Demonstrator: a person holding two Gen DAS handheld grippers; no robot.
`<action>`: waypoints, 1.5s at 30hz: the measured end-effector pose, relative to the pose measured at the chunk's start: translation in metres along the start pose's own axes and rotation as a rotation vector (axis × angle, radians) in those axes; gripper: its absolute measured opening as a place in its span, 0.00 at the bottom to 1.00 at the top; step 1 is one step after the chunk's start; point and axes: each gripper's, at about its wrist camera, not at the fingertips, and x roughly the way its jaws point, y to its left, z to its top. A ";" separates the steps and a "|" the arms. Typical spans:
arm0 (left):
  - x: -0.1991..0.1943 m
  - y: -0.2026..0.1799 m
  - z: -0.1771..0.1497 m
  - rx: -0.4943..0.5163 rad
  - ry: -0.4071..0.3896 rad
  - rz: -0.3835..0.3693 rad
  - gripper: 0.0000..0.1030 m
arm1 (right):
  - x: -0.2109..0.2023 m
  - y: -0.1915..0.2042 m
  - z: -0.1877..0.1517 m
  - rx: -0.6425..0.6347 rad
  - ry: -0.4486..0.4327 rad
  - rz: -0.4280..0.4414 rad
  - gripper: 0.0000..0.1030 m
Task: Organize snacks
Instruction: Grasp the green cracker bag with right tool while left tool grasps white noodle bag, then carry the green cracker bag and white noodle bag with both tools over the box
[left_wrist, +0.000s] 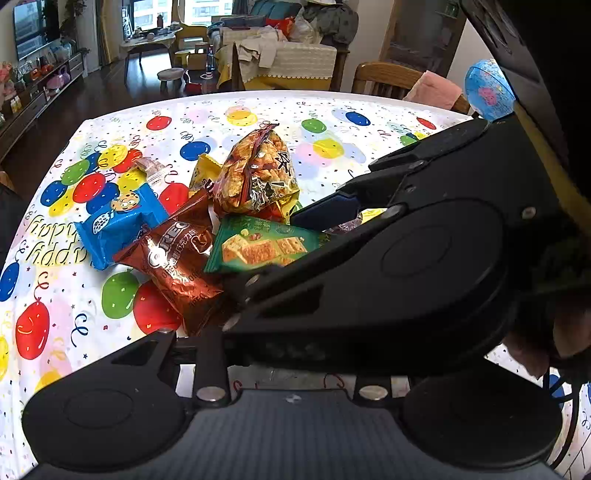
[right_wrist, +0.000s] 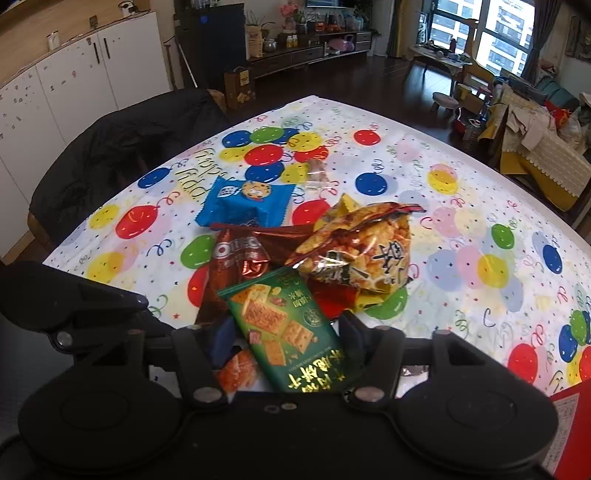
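A pile of snacks lies on the balloon tablecloth (left_wrist: 258, 110): a green cracker packet (left_wrist: 258, 247) (right_wrist: 291, 332), a brown Oreo packet (left_wrist: 177, 266) (right_wrist: 240, 258), a blue cookie packet (left_wrist: 118, 221) (right_wrist: 243, 203), and a yellow-red crisps bag (left_wrist: 258, 173) (right_wrist: 362, 251). My right gripper (right_wrist: 288, 332) is open, its fingers either side of the green packet's near end; it shows in the left wrist view (left_wrist: 332, 214) reaching in from the right. My left gripper's fingertips are hidden behind the right gripper's body.
A small clear-wrapped sweet (left_wrist: 151, 168) (right_wrist: 317, 173) lies behind the pile. A red box corner (right_wrist: 569, 424) sits at the near right. A globe (left_wrist: 487, 92) and wooden chair (left_wrist: 384, 77) stand at the far right. A dark jacket covers a chair (right_wrist: 122, 147) at the left.
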 end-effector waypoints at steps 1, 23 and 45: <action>0.000 0.001 0.000 -0.001 0.000 -0.002 0.33 | -0.001 -0.001 -0.001 0.008 0.000 -0.001 0.54; -0.017 0.008 -0.001 -0.078 0.022 0.032 0.15 | -0.074 -0.029 -0.043 0.302 -0.104 -0.184 0.38; -0.091 -0.030 -0.007 -0.052 -0.055 0.103 0.07 | -0.160 -0.012 -0.108 0.416 -0.178 -0.245 0.38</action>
